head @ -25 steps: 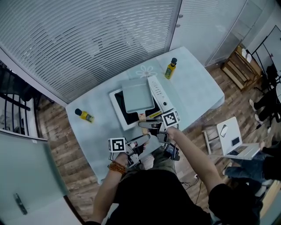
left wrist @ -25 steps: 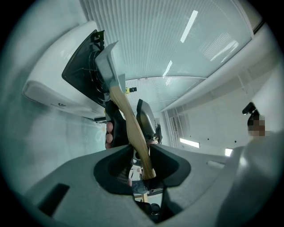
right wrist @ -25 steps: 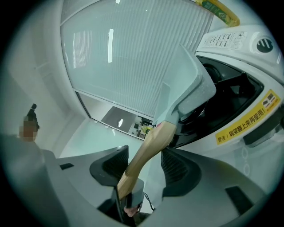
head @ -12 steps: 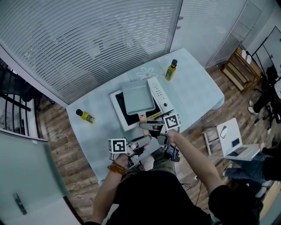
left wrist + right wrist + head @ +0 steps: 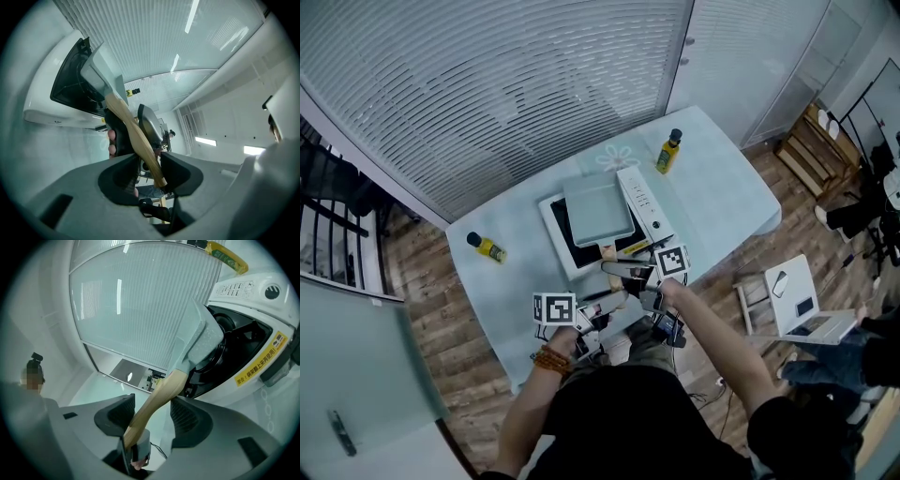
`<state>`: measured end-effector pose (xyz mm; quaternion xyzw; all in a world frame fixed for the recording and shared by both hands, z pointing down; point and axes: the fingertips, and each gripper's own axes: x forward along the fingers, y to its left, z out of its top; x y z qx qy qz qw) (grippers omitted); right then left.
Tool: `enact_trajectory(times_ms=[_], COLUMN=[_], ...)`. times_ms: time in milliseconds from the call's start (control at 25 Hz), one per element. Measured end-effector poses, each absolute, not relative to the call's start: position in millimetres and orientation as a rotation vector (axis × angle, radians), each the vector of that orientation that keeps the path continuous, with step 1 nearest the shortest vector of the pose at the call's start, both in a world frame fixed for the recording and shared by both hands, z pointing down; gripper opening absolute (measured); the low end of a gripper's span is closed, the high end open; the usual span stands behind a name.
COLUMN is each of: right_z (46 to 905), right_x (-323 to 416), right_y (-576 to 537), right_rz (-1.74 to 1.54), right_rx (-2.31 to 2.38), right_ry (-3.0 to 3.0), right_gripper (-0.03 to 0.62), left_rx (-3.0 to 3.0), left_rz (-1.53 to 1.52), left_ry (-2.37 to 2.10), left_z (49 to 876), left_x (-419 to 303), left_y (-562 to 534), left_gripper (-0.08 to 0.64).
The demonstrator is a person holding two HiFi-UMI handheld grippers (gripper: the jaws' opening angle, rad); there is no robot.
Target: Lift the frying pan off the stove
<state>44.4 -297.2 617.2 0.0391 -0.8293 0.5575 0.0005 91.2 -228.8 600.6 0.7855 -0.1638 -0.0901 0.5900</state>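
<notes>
Little has shifted since 1 second ago: the frying pan [image 5: 597, 210] sits on the stove [image 5: 551, 223] on the counter [image 5: 712, 187], both grippers at its wooden handle [image 5: 164, 390]. The left gripper's [image 5: 150, 166] jaws have just been opening and stand about halfway apart, with the handle between them, not pinched. The right gripper's [image 5: 150, 413] jaws stand wide around the handle. With neither pair closed on it, a lift now would likely let the handle slip, and the pan would tip or drop back.
</notes>
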Motion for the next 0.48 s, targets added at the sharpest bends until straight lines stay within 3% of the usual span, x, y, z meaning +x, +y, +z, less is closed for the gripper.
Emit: enact_trajectory(times_ms=[480], right_z=[589.8], right_x=[42.6], right_y=[-299.7], right_rz=[1.742], right_rx=[0.124], right_ry=[-2.673], right_gripper=[0.216], left_rx=[1.921], left_rz=[-0.128], left_ry=[-0.416], left_z=[577.7], left_x=[86.9], left_y=[-230.0], left_gripper=[0.155])
